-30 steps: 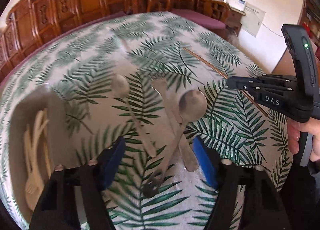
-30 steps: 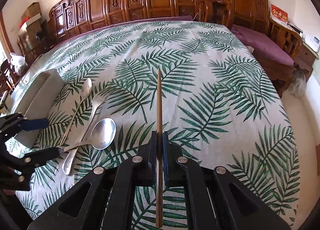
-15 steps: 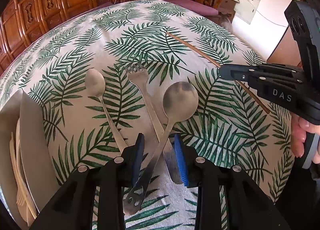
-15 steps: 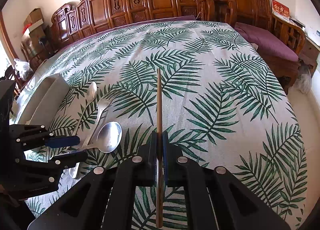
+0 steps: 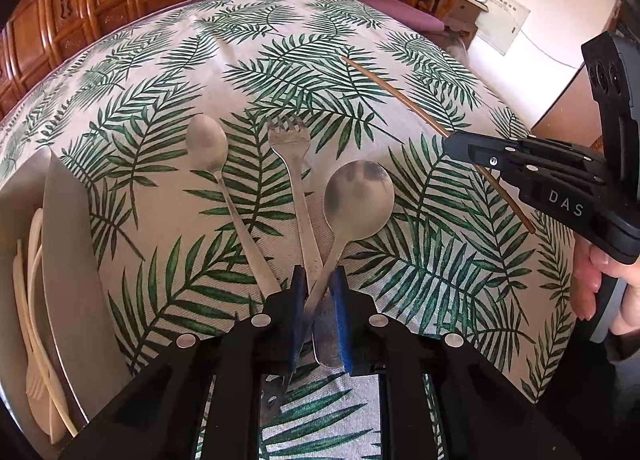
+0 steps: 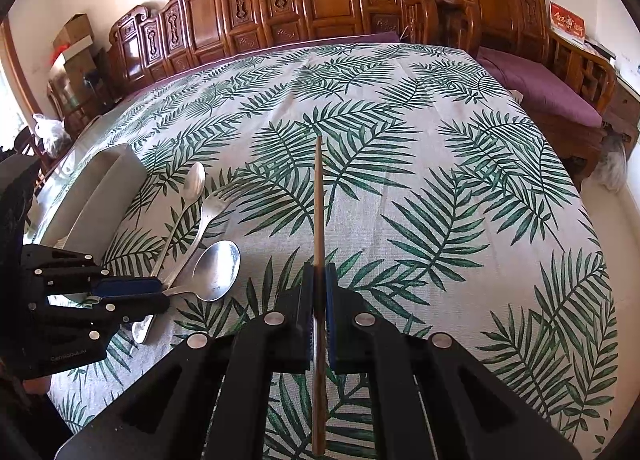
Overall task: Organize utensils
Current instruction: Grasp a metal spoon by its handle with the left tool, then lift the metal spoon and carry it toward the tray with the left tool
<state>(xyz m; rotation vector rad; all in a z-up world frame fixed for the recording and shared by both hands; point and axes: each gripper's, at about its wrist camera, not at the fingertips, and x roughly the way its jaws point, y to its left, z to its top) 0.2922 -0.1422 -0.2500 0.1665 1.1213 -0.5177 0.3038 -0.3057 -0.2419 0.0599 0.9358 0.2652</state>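
Note:
My left gripper [image 5: 318,292] is shut on the handle of the large metal spoon [image 5: 358,200], whose bowl points away over the tablecloth. A small metal spoon [image 5: 207,144] and a metal fork [image 5: 292,140] lie beside it; the fork handle runs under the left gripper's pads. My right gripper [image 6: 319,284] is shut on a wooden chopstick [image 6: 318,196] that points forward just above the cloth. In the right wrist view the left gripper [image 6: 154,292] holds the large spoon [image 6: 216,270] at the left. The right gripper [image 5: 452,146] shows at the right of the left wrist view.
A grey utensil tray [image 5: 66,260] sits at the left table edge, with pale plastic cutlery [image 5: 34,300] in its outer compartment. The leaf-print cloth [image 6: 440,180] covers the table. Carved wooden chairs [image 6: 320,0] and a purple-cushioned bench [image 6: 540,88] surround it.
My left gripper has moved forward and closed its jaws on the large spoon's handle. The right gripper has kept its hold on the chopstick with little movement.

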